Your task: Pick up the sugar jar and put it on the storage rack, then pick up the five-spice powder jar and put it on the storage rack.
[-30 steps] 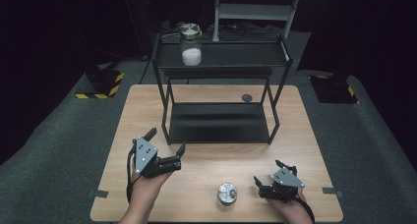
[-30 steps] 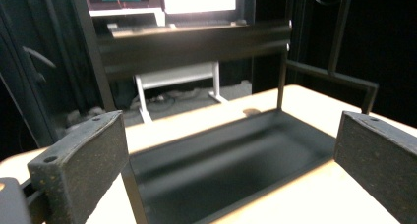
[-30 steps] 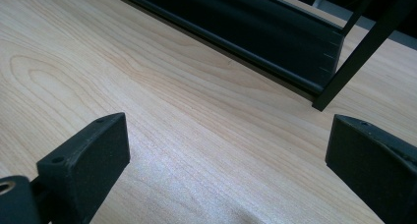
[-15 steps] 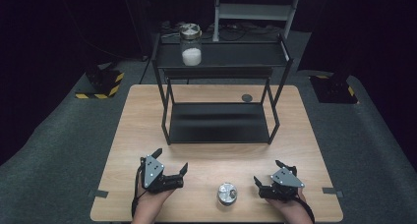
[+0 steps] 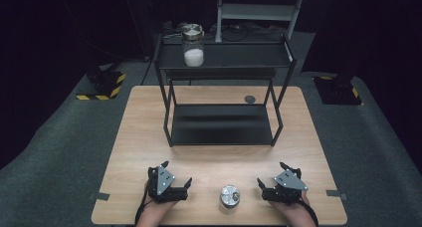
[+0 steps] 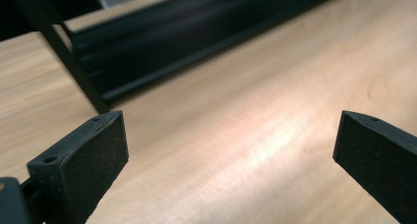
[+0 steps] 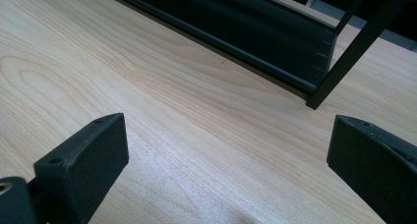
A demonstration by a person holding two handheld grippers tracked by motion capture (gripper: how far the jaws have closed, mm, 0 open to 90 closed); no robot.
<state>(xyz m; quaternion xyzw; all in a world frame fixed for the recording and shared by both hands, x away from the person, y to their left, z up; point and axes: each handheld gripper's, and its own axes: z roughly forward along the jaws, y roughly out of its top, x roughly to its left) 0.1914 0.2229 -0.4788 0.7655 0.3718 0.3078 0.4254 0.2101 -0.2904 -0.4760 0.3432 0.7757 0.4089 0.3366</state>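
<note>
Change since the earlier frame: my left tongs (image 5: pixel 175 185) have drawn back to the lower left of the frame, jaws wide, empty. My right tongs (image 5: pixel 270 188), lower right, unmoved, wide, empty. Small jar (image 5: pixel 230 196): silvery lid, upright on the worktop (image 5: pixel 144 117), bottom centre between both tongs.

a light wooden table (image 5: pixel 144 132) was set on a grey carpeted floor (image 5: pixel 59 152). a black two-tier metal shelf rack (image 5: pixel 225 118) was placed on the far half of the table. a glass jar (image 5: pixel 193 45) with a metal lid and white contents was stood on the rack's top shelf, toward its left end. a small dark disc (image 5: pixel 250 99) was laid on the tabletop behind the rack. a small round metal-topped object (image 5: pixel 229 196) was rested near the table's front edge.
</note>
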